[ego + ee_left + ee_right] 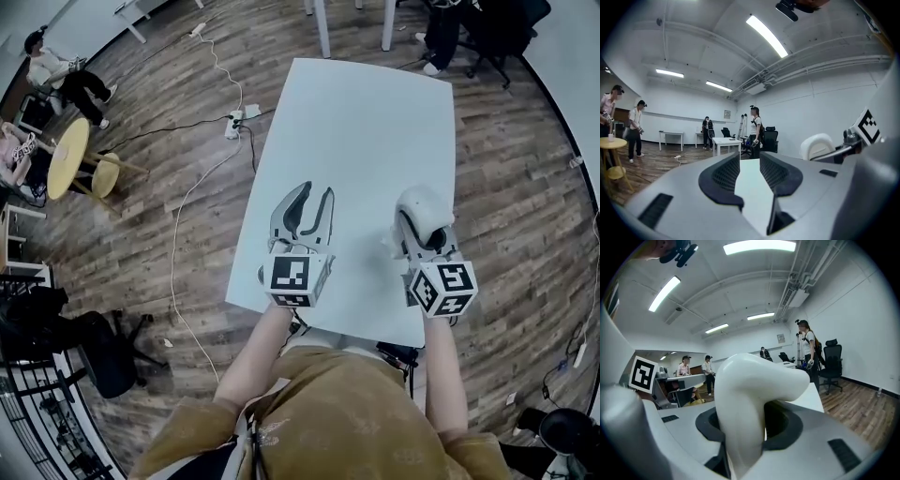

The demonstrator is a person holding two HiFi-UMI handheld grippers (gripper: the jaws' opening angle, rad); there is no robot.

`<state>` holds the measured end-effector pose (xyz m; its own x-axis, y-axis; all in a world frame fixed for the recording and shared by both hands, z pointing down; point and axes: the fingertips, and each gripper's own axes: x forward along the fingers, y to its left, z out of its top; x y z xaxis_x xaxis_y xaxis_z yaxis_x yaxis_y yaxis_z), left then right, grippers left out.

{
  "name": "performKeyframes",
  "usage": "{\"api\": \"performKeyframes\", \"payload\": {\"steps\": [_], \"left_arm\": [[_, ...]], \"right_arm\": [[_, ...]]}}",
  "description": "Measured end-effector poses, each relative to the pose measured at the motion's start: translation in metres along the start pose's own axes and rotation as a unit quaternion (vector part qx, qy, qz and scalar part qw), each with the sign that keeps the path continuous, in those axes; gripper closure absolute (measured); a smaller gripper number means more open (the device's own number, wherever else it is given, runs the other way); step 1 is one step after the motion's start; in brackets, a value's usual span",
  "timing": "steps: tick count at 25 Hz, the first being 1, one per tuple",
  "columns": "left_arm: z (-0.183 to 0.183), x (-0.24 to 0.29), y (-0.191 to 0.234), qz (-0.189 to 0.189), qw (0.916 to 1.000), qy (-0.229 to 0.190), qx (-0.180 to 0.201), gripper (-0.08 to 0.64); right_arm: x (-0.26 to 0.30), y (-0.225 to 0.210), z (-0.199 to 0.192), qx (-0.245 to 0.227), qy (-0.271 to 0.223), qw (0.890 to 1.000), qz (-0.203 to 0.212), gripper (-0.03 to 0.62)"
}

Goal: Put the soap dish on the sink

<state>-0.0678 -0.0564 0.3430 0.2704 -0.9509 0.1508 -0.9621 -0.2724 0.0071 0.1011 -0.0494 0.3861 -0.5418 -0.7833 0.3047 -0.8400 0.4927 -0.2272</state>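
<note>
- Setting: an open room with a dark wood-plank floor. A plain white table with a smooth matt top stands directly ahead of the person. No sink appears in any view.
- Left tongs: the jaws stand narrowly apart over the table, with nothing between the ribbed dark pads.
- Right tongs: the jaws are clamped on the soap dish, which is held above the near right part of the table.
- Soap dish: white, glossy and thick-walled, with a rounded, curved lip. No sharp edges are visible.
- Handling (judged): rigid and probably light. The glossy surface is likely to slip, and a drop may chip it if it is ceramic. Grip across the wall just below the lip, with the pads fully seated.
</note>
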Motion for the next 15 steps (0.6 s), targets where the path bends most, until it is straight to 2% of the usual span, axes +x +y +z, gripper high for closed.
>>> {"api": "performKeyframes", "payload": {"steps": [4,15], "left_arm": [[-0.013,0.013,0.008,-0.003,0.9997,0.016,-0.017,0.420],[-0.051,0.033,0.031,0.007,0.9982,0.055,-0.020,0.420]], "right_arm": [[0.029,0.001,-0.021,0.037,0.038,0.998,0.021,0.430],[0.077,-0.002,-0.062,0.094,0.073,0.991,0.056,0.430]]}}
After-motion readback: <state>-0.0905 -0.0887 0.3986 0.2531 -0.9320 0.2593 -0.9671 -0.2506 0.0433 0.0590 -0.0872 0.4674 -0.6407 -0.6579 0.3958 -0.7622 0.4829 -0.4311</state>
